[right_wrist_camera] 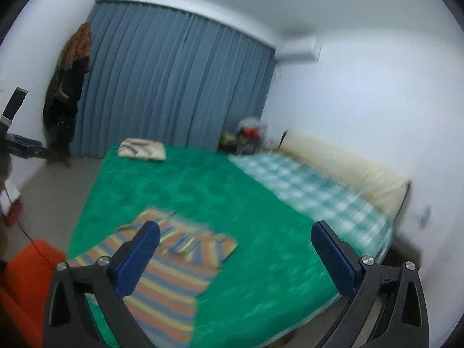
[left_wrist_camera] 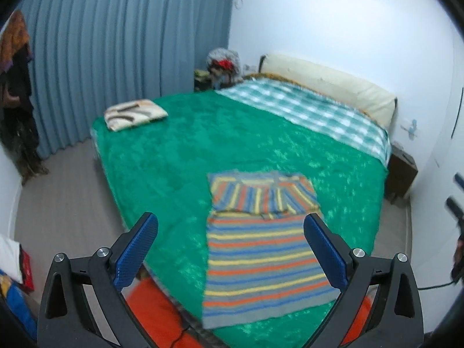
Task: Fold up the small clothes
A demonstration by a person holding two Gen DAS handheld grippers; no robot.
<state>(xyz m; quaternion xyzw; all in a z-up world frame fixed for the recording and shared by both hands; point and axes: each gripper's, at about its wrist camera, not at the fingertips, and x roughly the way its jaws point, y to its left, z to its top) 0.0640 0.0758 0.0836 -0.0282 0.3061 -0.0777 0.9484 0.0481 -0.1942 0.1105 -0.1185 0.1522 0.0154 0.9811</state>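
I see the left gripper released and empty above the green plush bedspread. The striped knitted garment lies flat near the bed's front edge, top folded over. The right gripper stands wide, empty.

One striped garment lies on one bed. One folded patterned cloth, one checked blanket, one long cream pillow and two grippers, left gripper, right gripper.
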